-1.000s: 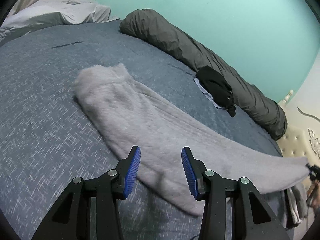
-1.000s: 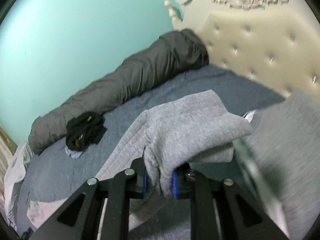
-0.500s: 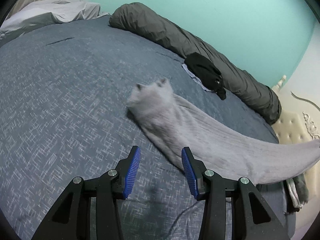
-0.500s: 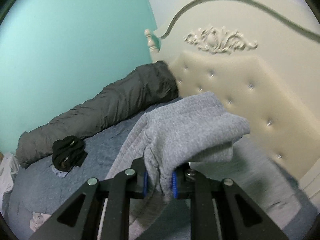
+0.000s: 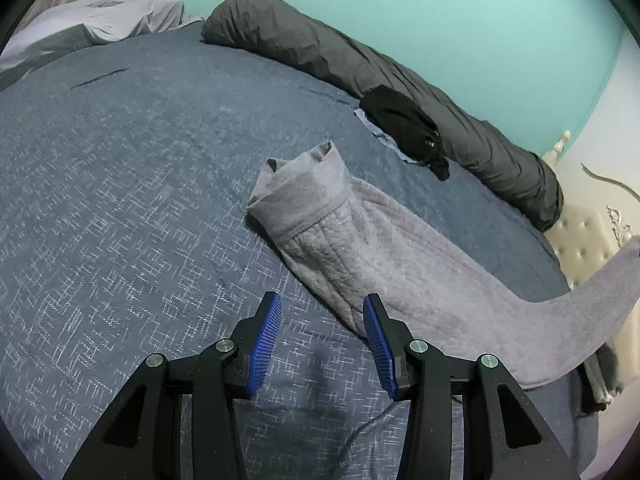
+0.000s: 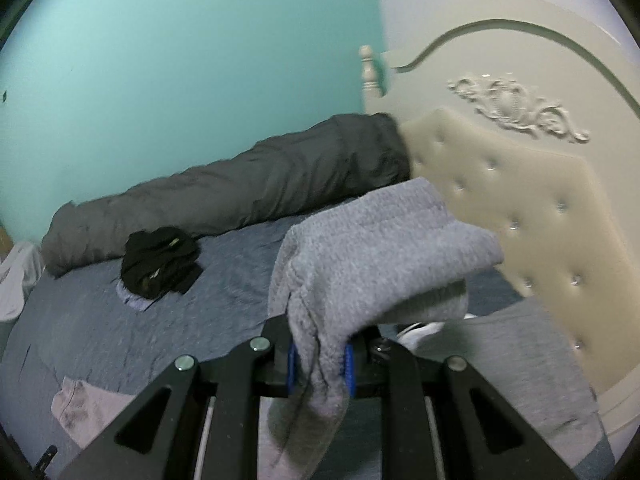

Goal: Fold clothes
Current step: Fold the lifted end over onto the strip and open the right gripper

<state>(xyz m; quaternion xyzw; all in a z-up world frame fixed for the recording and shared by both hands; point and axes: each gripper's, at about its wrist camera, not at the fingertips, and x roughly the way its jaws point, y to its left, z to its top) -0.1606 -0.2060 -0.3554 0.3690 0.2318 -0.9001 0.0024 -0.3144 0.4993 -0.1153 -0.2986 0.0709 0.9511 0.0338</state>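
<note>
Left gripper (image 5: 322, 342): my jaws stand wide, empty, above the blue bedspread (image 5: 120, 200).
Right gripper (image 6: 319, 362): I'm clamped on one end of the grey garment (image 5: 400, 272).
Grey garment: stretched across the bed, far end crumpled near the black clothes (image 5: 404, 128).

grey garment (image 5: 384, 256): quilted matt knit, fleecy at held end (image 6: 372, 248) | bedspread (image 5: 120, 200): woven blue cloth, flecked | bolster (image 5: 360, 68): crinkled dark fabric | headboard (image 6: 520, 200): smooth tufted padding | pads (image 5: 266, 338): ribbed blue
</note>
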